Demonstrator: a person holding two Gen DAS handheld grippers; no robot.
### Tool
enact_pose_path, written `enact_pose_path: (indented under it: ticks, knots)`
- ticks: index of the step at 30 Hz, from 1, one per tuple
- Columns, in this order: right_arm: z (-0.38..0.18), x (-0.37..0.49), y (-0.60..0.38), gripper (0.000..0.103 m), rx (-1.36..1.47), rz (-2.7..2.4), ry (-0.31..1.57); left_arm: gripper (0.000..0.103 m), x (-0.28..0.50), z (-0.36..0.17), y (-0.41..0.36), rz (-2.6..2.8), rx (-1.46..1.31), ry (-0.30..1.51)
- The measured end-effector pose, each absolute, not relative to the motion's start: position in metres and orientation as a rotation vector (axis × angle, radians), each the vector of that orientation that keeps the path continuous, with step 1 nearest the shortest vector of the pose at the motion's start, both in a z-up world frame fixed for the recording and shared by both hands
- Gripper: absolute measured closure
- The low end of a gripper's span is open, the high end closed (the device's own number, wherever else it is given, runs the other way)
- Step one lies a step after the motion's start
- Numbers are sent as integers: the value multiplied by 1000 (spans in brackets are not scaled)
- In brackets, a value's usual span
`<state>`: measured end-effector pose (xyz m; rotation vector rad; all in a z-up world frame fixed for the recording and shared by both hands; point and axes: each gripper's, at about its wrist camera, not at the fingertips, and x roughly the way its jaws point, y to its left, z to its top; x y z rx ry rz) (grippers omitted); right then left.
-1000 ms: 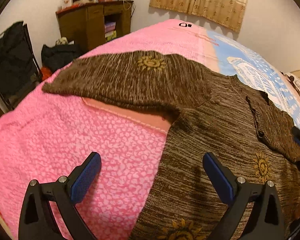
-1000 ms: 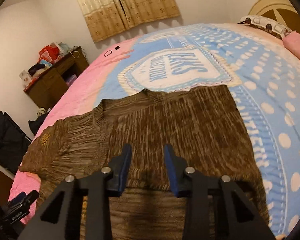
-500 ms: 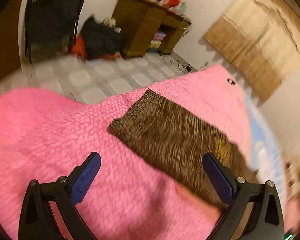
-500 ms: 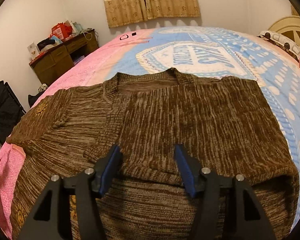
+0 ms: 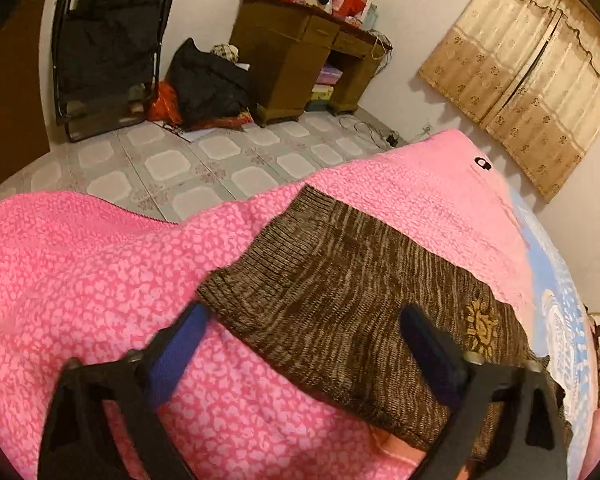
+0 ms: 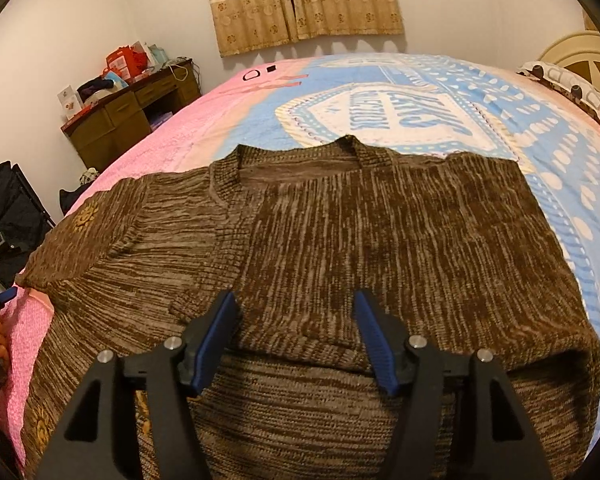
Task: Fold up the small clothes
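A brown marled knit cardigan point(image 6: 340, 248) lies flat on the bed, across the pink and blue bedspread point(image 6: 560, 168), with its ribbed V-neck turned toward the far curtains and one side folded in over the body so that a fold edge runs across the near part of the cloth. Small golden sun motifs dot the knit, one on the outstretched sleeve point(image 5: 340, 292), whose ribbed cuff rests on the pink, speckled part of the spread. The right gripper point(image 6: 296, 340) hangs tilted down over the folded panel; its blue-padded jaws have just been opening, stand about half apart and hold nothing, the knit lying beneath them. The left gripper point(image 5: 304, 344) is tilted down at the sleeve's cuff end; its jaws have just been closing a little yet are still wide, one pad beside the cuff's corner over the pink spread and the other over the sleeve, neither pressing the cloth. Farther off, the blue part of the spread carries a white badge with large lettering, upside down and not clearly readable. Beyond the bed stand a wooden desk point(image 5: 300, 52) piled with boxes and the beige curtains point(image 6: 304, 0).
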<state>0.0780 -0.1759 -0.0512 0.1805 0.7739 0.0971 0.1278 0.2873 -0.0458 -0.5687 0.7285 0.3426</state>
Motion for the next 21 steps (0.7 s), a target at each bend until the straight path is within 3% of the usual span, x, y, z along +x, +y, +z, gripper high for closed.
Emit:
enact_pose_path:
  ticks: [1,2,3,4,12,21]
  knots:
    - [-51,78,-176,37,185,99,773,51,127,-47,288,355,-572,724]
    - [-51,78,-177,37,188,100,771,67,124,-48,293,367,-590,722]
    - [-51,78,-177,37,191,102,770,91,124,-51,298,364,-618,723]
    - [-51,78,-177,37,194,103,769,95,122,-56,305,324,-680,721]
    - [-51,76,-181,37,218,112,758,95,113,-47,303,317,-707,678]
    - [-45,69,-191,37,286,112,716,95,134,21,217,208,-386,585]
